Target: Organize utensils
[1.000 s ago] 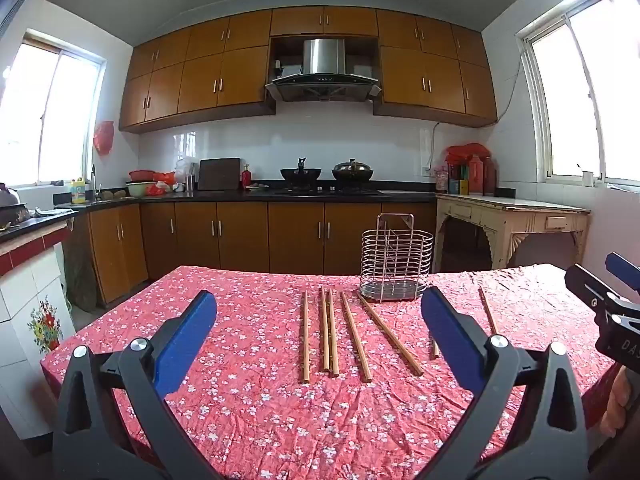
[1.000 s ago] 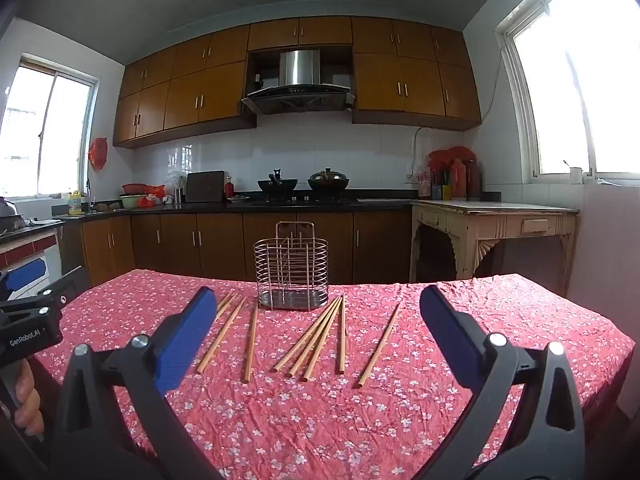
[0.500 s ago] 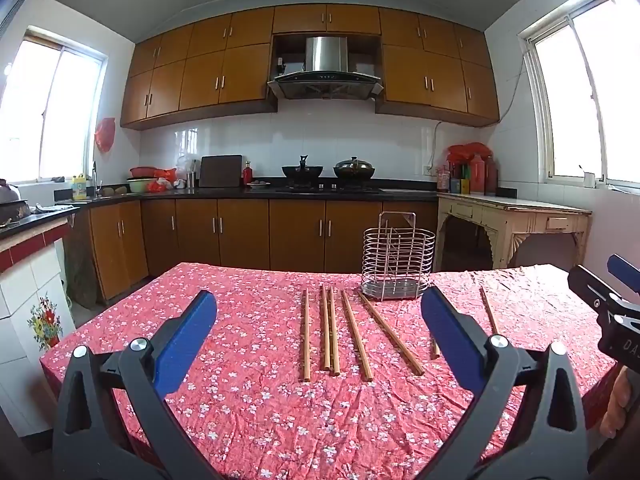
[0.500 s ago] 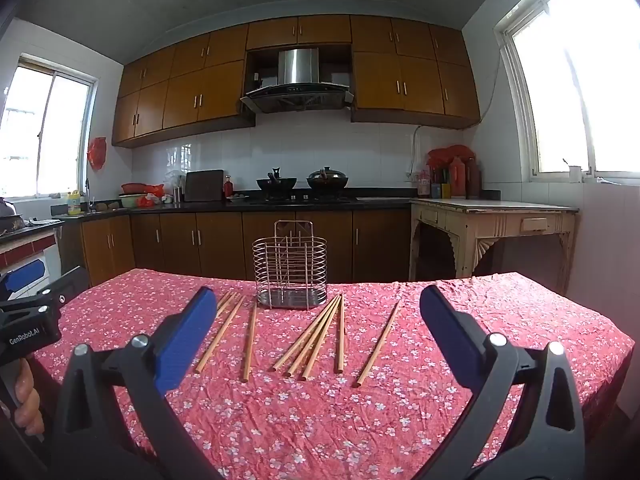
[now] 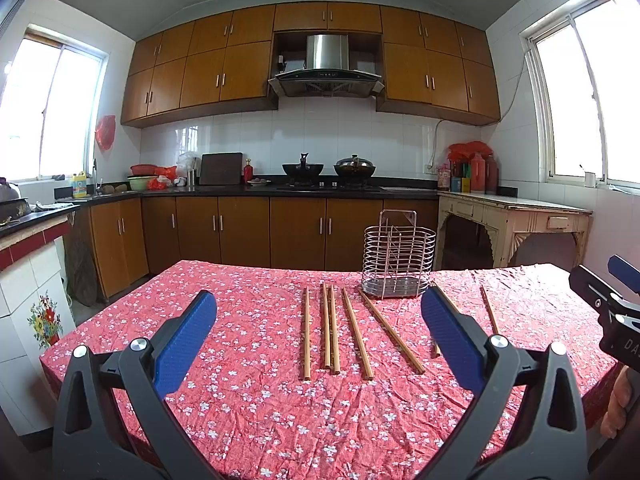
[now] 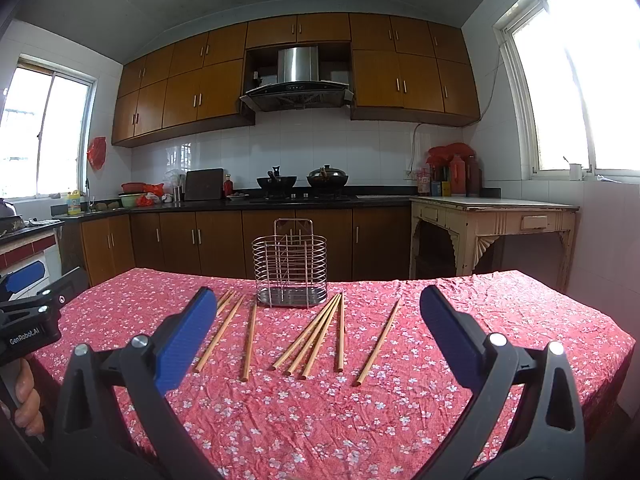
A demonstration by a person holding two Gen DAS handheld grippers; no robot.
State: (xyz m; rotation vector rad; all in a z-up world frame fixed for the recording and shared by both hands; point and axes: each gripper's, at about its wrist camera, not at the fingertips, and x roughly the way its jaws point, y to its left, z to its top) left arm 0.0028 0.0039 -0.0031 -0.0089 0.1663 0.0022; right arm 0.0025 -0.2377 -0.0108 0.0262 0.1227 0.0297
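Several wooden chopsticks [image 5: 332, 328] lie loose on the red floral tablecloth [image 5: 248, 400] in front of a wire utensil holder [image 5: 398, 260]. The holder stands upright and looks empty. My left gripper [image 5: 320, 336] is open and empty, held above the near part of the table. My right gripper [image 6: 316, 332] is open and empty too, facing the chopsticks [image 6: 316, 336] and the holder [image 6: 291, 264]. The right gripper shows at the right edge of the left wrist view [image 5: 612, 304]. The left gripper shows at the left edge of the right wrist view [image 6: 28, 312].
Kitchen counters with brown cabinets [image 5: 280, 232] run behind the table. Two woks [image 5: 328, 168] sit on the stove. A cream side table [image 5: 516, 216] stands at the right by the window. The table's edges fall away at the left and right.
Both views have shifted very slightly. The chopsticks and the holder have not moved, and both grippers stay open.
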